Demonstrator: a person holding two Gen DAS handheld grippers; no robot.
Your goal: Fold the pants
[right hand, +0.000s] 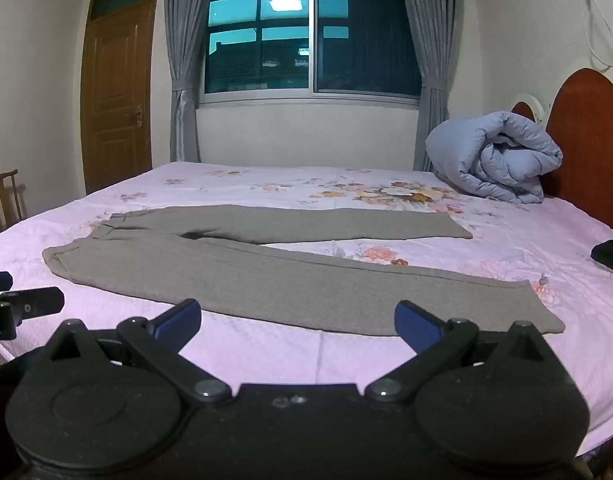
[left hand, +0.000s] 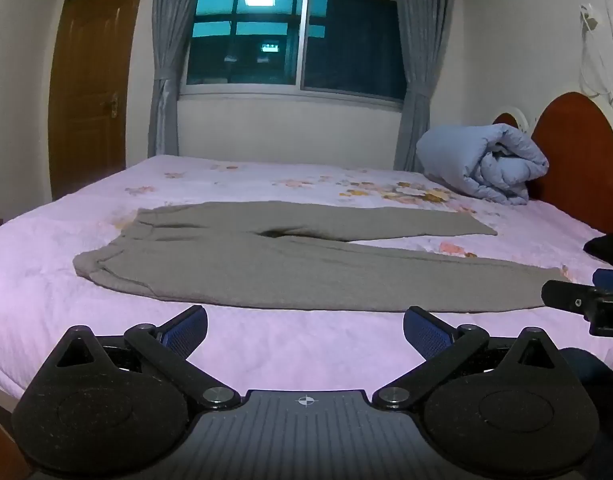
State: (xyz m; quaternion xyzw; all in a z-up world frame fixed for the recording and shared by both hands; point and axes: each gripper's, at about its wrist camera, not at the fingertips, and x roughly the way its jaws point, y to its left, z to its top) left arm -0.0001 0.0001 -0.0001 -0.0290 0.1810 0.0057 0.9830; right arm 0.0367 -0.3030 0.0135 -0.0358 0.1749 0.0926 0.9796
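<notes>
Pants point(right hand: 242, 276) spread flat (chair point(right hand: 4, 196) only right-view)

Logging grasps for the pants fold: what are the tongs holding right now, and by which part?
Nothing. Left tongs and right tongs are open over the bed, short of the flat grey pants.

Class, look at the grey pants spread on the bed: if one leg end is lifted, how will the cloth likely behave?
The pants will probably be floppy: they lie flat on the bed, with soft creases at the waistband. The lifted leg would likely sag and drag the rest along. The thick-looking knit seems unlikely to slip on the quilted cover, so it may bunch up rather than slide.
</notes>
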